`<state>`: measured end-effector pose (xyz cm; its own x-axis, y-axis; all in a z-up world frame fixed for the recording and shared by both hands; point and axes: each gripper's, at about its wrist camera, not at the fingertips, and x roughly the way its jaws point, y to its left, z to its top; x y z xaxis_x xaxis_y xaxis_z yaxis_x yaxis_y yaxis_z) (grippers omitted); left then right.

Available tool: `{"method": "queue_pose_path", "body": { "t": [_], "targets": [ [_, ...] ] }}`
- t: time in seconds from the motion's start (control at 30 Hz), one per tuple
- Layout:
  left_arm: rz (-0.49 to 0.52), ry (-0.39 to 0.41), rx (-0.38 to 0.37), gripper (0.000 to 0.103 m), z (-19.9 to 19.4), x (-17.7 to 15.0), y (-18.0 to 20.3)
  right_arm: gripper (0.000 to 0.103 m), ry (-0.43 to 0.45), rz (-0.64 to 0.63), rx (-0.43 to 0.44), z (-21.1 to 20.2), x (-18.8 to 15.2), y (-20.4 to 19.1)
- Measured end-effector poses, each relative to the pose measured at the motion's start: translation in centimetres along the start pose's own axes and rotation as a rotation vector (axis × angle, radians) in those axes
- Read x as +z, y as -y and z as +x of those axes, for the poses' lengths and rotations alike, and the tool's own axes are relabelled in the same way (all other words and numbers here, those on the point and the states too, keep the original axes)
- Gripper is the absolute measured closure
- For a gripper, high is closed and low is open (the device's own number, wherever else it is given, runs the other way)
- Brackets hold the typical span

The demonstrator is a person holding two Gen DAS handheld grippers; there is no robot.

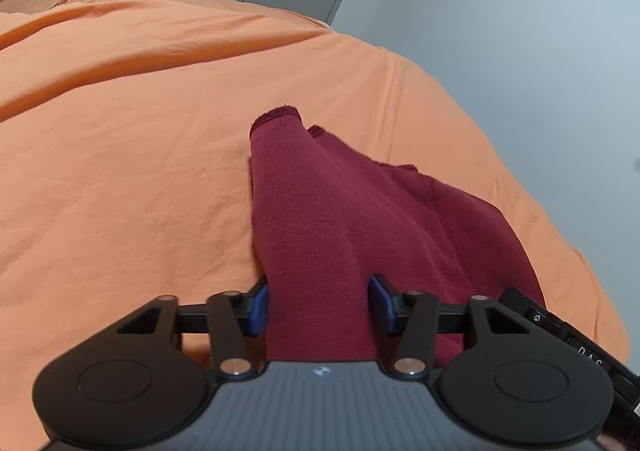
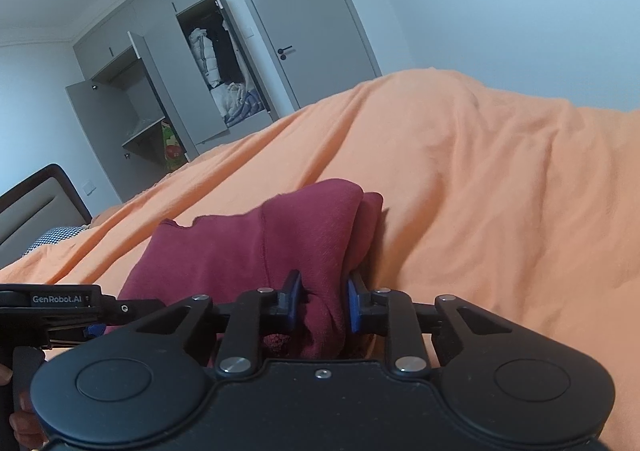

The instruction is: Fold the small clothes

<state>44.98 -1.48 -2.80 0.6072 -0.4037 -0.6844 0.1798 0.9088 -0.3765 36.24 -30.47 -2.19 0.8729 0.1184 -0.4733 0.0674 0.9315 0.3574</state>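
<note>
A maroon knit garment (image 1: 340, 211) lies bunched in folded layers on the orange bedsheet (image 1: 120, 151), one cuffed end pointing away from me. My left gripper (image 1: 320, 305) straddles its near end. Its blue pads (image 1: 259, 309) stand wide apart, and smooth, unpinched fabric fills the gap. In the right wrist view the same garment (image 2: 240, 251) rises in a ridge to my right gripper (image 2: 323, 303), whose narrow-set pads (image 2: 352, 305) are shut on a thick fold. The left gripper's body (image 2: 60, 301) shows at the left edge, close beside the right one.
The bed drops off at its right edge (image 1: 580, 251) toward a pale wall. A headboard (image 2: 36, 203) and a patterned pillow sit far left. A grey wardrobe (image 2: 180, 83) with open doors and a closed door (image 2: 308, 19) stand beyond the bed. A hand (image 2: 16, 411) holds the grip.
</note>
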Motion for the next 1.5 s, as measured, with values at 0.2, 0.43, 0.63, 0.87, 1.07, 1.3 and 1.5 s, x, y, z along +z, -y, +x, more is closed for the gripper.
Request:
{"method": "queue_pose_path", "body": {
  "t": [0.2, 0.43, 0.63, 0.87, 1.07, 1.3, 1.5],
  "targets": [
    [0.017, 0.031, -0.035, 0.069, -1.8, 0.6, 0.5, 0.081, 0.034, -0.038, 0.044, -1.0, 1.1, -1.8],
    [0.043, 0.1, -0.075, 0.073, -4.6, 1.4, 1.0, 0.083, 0.073, -0.081, 0.077, -2.1, 2.3, -4.1],
    [0.037, 0.155, -0.079, 0.073, -6.7, 2.7, -0.8, 0.083, 0.105, -0.129, 0.109, -1.8, 3.2, -6.8],
    [0.006, 0.238, -0.012, 0.073, -10.0, 3.8, -4.4, 0.083, 0.114, -0.169, 0.193, 0.5, 3.2, -11.5],
    [-0.037, 0.25, 0.076, 0.073, -11.3, 4.0, -8.6, 0.083, 0.053, -0.194, 0.265, 3.6, 2.0, -15.3],
    [-0.112, 0.201, 0.1, 0.073, -10.8, 2.4, -11.9, 0.083, 0.002, -0.224, 0.236, 5.1, 0.1, -16.8],
    [-0.132, 0.194, 0.105, 0.072, -10.9, 2.2, -12.5, 0.082, -0.034, -0.202, 0.202, 5.5, 0.2, -15.8]
  ]
}}
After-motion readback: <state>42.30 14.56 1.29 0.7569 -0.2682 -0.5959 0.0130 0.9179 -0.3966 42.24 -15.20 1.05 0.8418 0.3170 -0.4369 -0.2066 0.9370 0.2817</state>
